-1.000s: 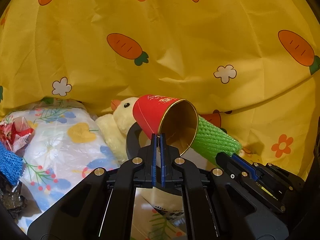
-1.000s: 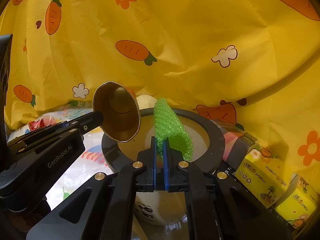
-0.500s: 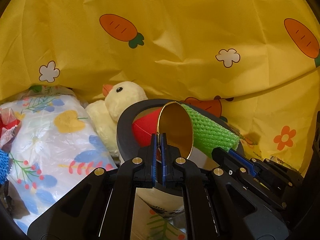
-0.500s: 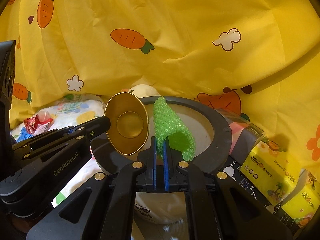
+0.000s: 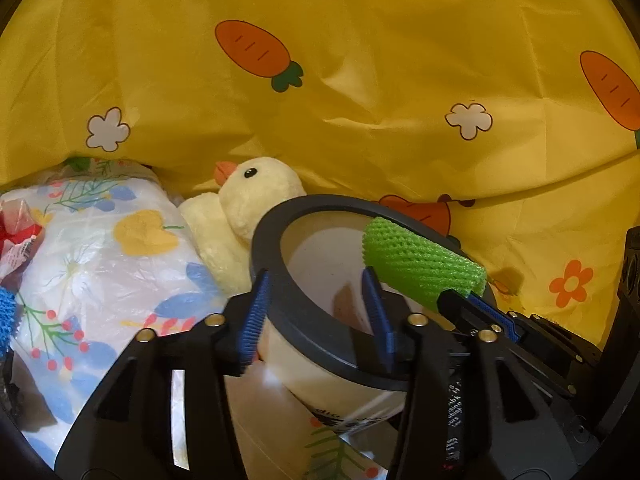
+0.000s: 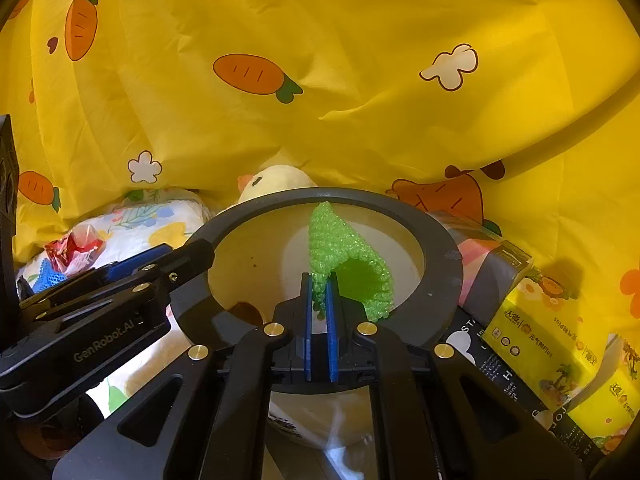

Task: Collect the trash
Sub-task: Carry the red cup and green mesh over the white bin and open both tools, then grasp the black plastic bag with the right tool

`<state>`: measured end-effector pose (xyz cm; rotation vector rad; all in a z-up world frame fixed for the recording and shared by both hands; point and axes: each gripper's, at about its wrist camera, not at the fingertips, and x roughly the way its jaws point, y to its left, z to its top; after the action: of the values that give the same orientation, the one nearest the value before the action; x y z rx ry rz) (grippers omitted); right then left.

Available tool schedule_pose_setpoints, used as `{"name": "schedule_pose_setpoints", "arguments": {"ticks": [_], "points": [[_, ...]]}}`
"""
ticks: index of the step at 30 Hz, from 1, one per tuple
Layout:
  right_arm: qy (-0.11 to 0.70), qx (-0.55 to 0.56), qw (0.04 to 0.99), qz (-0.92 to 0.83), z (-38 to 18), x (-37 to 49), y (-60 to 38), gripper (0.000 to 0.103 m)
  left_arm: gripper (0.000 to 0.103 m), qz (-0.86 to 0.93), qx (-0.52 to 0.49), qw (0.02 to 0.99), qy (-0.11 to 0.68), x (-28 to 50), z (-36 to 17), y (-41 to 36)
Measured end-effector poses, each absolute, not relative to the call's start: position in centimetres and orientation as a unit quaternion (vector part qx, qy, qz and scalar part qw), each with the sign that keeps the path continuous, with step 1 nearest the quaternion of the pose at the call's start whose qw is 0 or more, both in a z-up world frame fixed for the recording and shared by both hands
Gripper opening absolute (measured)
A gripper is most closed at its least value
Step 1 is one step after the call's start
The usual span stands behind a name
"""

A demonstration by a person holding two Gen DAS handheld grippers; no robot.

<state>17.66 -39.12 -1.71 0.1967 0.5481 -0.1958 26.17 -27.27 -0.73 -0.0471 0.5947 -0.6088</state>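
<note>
A cream bin with a dark ring rim [image 5: 320, 202] [image 6: 440, 248] stands in front of both grippers. My left gripper [image 5: 316, 314] [image 6: 176, 260] hangs at the bin's near left rim. Its jaws are opening and the pads press on nothing; one finger is outside the rim, the other over the mouth. A brownish shape [image 5: 344, 304] [image 6: 244, 312], perhaps the paper cup, lies low inside the bin. My right gripper [image 6: 318, 308] [image 5: 480, 308] is shut on a green foam net sleeve [image 6: 348, 264] [image 5: 420, 264], which sticks out over the bin's mouth.
A yellow plush duck [image 5: 256, 196] leans behind the bin. A floral plastic bag [image 5: 104, 248], a red wrapper [image 6: 76, 248] and a blue net [image 5: 6, 316] lie to the left. Yellow tissue packs [image 6: 536, 332] and a dark box [image 6: 492, 264] sit at the right. Carrot-print yellow cloth [image 5: 360, 60] hangs behind.
The left gripper lowered the red paper cup into the bin's mouth, then its jaws spread and the cup left them. The right gripper kept its hold on the green net.
</note>
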Motion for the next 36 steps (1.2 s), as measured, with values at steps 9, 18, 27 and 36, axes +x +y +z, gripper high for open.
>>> {"name": "schedule_pose_setpoints", "arguments": {"ticks": [9, 18, 27, 36], "points": [[0.268, 0.097, 0.954, -0.098, -1.4, 17.6, -38.9, 0.031, 0.087, -0.231, -0.021, 0.936, 0.264, 24.9, 0.3, -23.5], [0.253, 0.096, 0.958, -0.097, -0.6, 16.8, -38.0, 0.068, 0.094, -0.192, -0.018, 0.946, 0.259, 23.2, 0.6, -20.8], [0.238, 0.094, 0.962, -0.1, 0.2, 14.7, -36.3, 0.087, 0.095, -0.17, -0.024, 0.952, 0.253, 20.5, 1.1, -17.8], [0.202, 0.107, 0.969, -0.089, 1.2, 11.4, -33.3, 0.097, 0.095, -0.137, -0.021, 0.962, 0.234, 16.8, 1.9, -13.8]]}}
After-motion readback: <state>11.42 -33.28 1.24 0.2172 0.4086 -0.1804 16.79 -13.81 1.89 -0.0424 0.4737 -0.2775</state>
